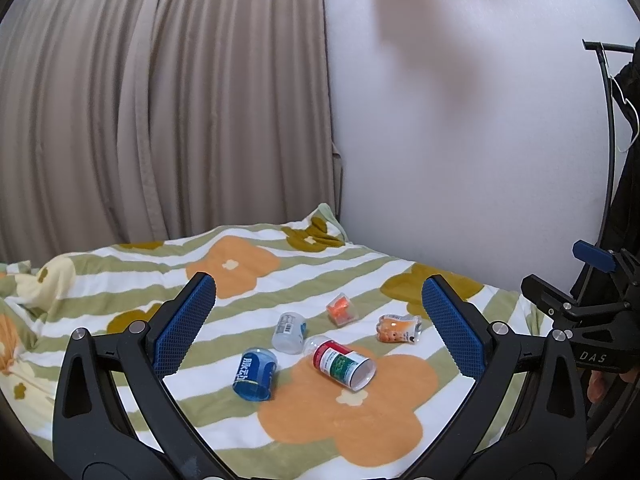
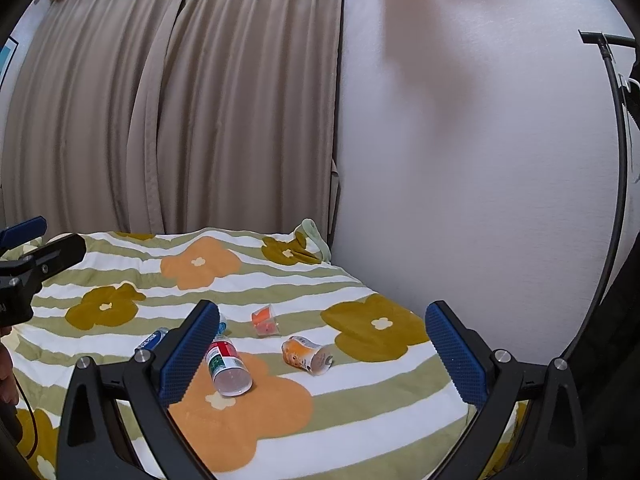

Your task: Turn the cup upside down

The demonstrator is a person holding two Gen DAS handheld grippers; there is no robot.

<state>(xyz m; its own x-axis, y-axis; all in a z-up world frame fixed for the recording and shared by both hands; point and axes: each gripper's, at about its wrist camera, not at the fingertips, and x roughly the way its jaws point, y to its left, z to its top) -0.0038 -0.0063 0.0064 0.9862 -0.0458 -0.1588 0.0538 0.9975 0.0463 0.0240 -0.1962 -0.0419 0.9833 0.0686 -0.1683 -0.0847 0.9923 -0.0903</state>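
Several small plastic cups lie on their sides on a flower-patterned blanket (image 1: 352, 432). A blue cup (image 1: 255, 374), a red-and-green labelled cup (image 1: 344, 364), a clear white cup (image 1: 289, 332), a small orange cup (image 1: 342, 309) and an orange patterned cup (image 1: 398, 328) all show in the left wrist view. My left gripper (image 1: 318, 281) hangs open above and short of them, holding nothing. My right gripper (image 2: 322, 306) is open too and empty. Between its fingers lie the red-and-green cup (image 2: 226, 368), the orange patterned cup (image 2: 306, 354) and the small orange cup (image 2: 266, 322). Its left finger half hides the blue cup (image 2: 154, 340).
Beige curtains (image 1: 160, 120) hang behind the bed and a white wall (image 1: 460, 160) runs along its right side. A black rack with dark clothes (image 1: 624, 160) stands at the far right. The other gripper shows at each view's edge (image 1: 580, 308) (image 2: 36, 264).
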